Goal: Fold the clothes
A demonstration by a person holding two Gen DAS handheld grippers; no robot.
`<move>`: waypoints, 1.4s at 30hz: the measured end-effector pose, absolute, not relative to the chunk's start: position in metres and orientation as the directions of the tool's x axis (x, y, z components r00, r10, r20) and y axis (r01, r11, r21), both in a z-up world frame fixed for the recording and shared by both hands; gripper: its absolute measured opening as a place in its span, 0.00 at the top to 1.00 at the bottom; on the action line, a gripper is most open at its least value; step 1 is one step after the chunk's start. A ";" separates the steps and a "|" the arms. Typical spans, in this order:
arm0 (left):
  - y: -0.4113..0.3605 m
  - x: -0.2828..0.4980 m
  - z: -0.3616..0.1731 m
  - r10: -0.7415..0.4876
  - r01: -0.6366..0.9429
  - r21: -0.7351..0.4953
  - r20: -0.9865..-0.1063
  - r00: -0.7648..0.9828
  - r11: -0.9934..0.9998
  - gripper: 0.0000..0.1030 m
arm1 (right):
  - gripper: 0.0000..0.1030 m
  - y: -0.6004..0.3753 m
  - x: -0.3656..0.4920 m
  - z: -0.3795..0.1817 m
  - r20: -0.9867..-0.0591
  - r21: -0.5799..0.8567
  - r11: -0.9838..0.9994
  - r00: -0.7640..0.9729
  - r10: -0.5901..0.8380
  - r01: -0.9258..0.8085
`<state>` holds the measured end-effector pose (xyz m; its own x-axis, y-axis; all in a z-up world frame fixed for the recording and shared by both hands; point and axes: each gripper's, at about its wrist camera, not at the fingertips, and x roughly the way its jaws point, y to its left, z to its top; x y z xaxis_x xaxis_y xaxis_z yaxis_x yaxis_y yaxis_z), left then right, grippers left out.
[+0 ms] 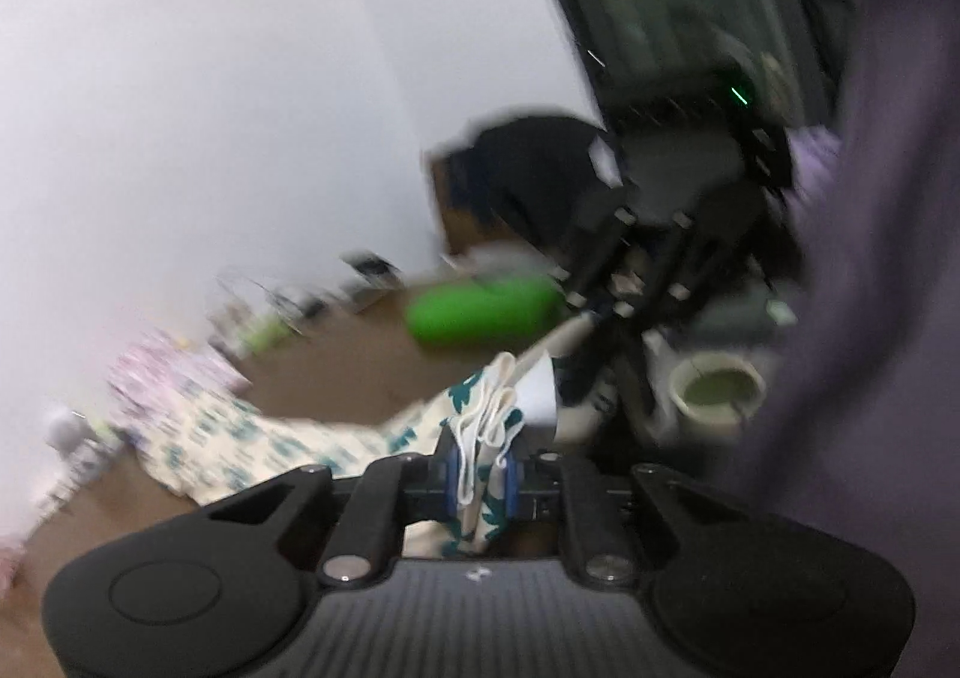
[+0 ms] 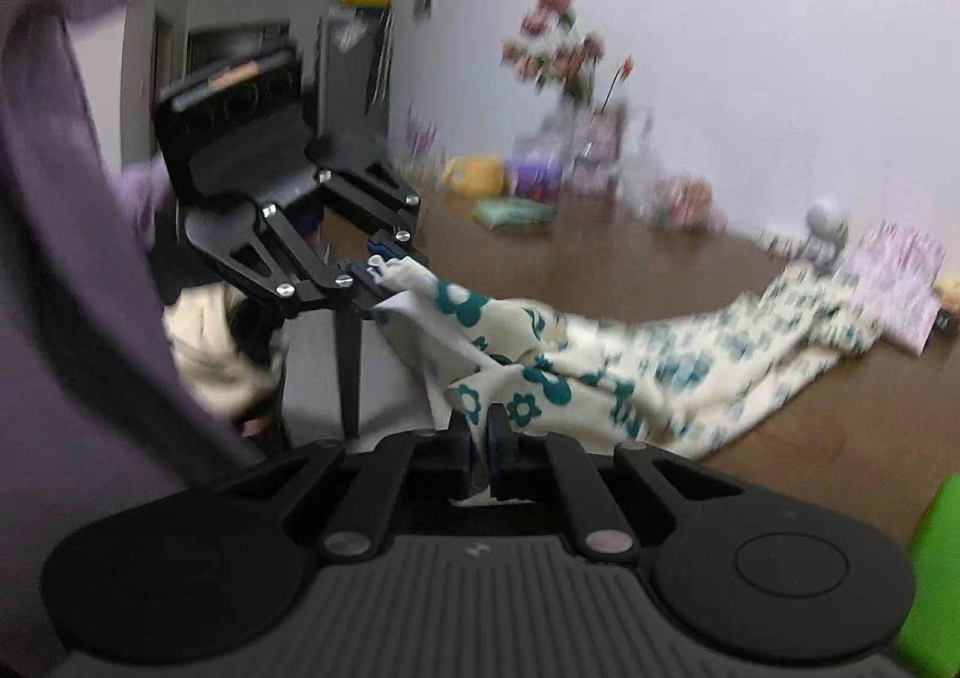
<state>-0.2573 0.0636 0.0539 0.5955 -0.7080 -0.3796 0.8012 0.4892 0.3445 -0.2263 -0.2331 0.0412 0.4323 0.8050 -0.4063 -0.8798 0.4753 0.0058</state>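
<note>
A cream garment with teal flowers (image 2: 600, 354) is lifted at one end and trails down onto the brown table (image 2: 630, 270). My left gripper (image 1: 480, 477) is shut on a bunched edge of the garment (image 1: 480, 420), with white trim and a white tag beside it. My right gripper (image 2: 479, 450) is shut on another part of the same edge. In the right wrist view the left gripper (image 2: 375, 264) shows at left, holding the cloth's corner. In the left wrist view the right gripper (image 1: 594, 312) appears beyond, at the cloth's far end. Both views are blurred.
A green cushion (image 1: 480, 312) lies on the table, with a pink patterned box (image 2: 894, 282), a flower arrangement (image 2: 564, 48), a yellow object (image 2: 474, 174) and a small white figure (image 2: 825, 225) along the wall. A purple sleeve (image 2: 72, 258) fills one side. A pale bowl (image 1: 717, 393) sits nearby.
</note>
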 end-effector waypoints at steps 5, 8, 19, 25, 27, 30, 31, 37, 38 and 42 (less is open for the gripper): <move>0.066 -0.178 0.069 -0.676 0.737 0.190 -0.302 0.673 0.648 0.88 | 0.95 -0.221 -0.170 0.069 -0.324 0.066 0.638 0.588 0.741 -0.768; 0.058 -0.118 0.064 -0.581 0.636 0.042 -0.365 0.727 0.770 0.87 | 0.95 -0.212 -0.126 0.078 -0.320 0.120 0.731 0.671 0.669 -0.671; 0.050 -0.035 0.017 -0.459 0.476 -0.120 -0.545 0.702 0.871 0.76 | 0.54 -0.177 -0.016 0.014 -0.546 0.202 0.894 0.711 0.442 -0.401; 0.059 -0.033 0.022 -0.467 0.410 -0.226 -0.488 0.737 0.883 0.41 | 0.33 -0.208 -0.054 0.037 -0.437 0.227 0.896 0.783 0.443 -0.381; 0.062 -0.033 0.025 -0.444 0.365 -0.254 -0.468 0.764 0.896 0.30 | 0.31 -0.215 -0.065 0.044 -0.414 0.233 0.890 0.789 0.455 -0.391; 0.067 -0.041 0.030 -0.394 0.322 -0.230 -0.467 0.791 0.919 0.29 | 0.29 -0.218 -0.082 0.045 -0.413 0.214 0.886 0.784 0.463 -0.411; 0.071 -0.046 0.032 -0.365 0.296 -0.216 -0.471 0.803 0.930 0.27 | 0.28 -0.219 -0.087 0.044 -0.415 0.199 0.888 0.786 0.459 -0.413; 0.109 -0.089 0.049 -0.364 0.230 -0.343 -0.405 0.839 0.911 0.20 | 0.24 -0.222 -0.109 0.041 -0.388 0.176 0.883 0.793 0.469 -0.436; 0.111 -0.096 0.050 -0.392 0.245 -0.376 -0.389 0.834 0.894 0.20 | 0.23 -0.222 -0.109 0.041 -0.380 0.184 0.879 0.793 0.476 -0.439; 0.083 -0.104 0.050 -0.455 0.319 -0.368 -0.382 0.805 0.874 0.20 | 0.21 -0.211 -0.101 0.034 -0.381 0.206 0.856 0.767 0.516 -0.474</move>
